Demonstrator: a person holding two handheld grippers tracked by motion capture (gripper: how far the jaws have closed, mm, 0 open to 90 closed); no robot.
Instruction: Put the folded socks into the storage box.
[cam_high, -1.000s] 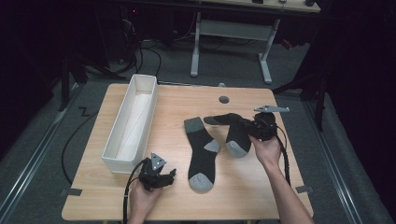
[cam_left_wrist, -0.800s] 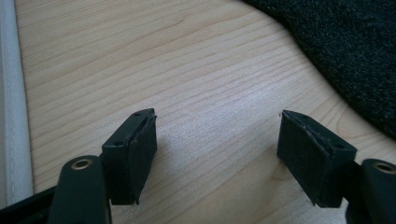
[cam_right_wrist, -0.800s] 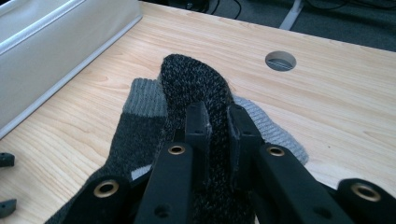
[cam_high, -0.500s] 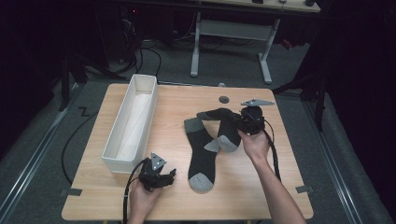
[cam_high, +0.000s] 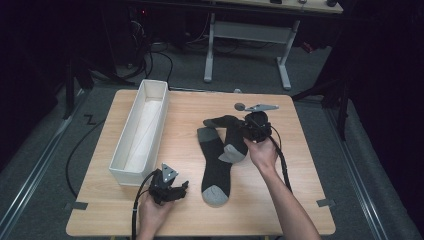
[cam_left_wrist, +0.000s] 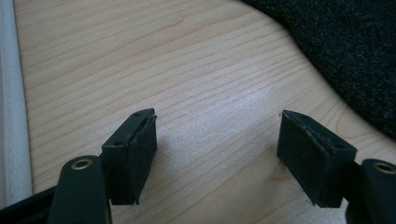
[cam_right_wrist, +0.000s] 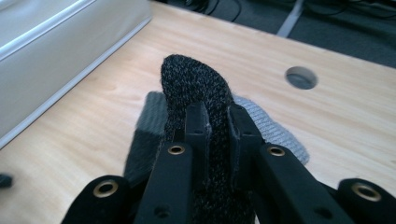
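Sock (cam_right_wrist: 196, 84) fold in right gripper (cam_right_wrist: 217, 121), toe hidden below

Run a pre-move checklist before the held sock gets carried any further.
1. right gripper shut on the held sock: ok.
2. Sock fully off the table: not ok, it still drapes down.
3. Held sock free of the flat sock: cannot tell, they overlap.
4. left gripper open with nothing between its pads: ok.
5. white bin has room: ok.
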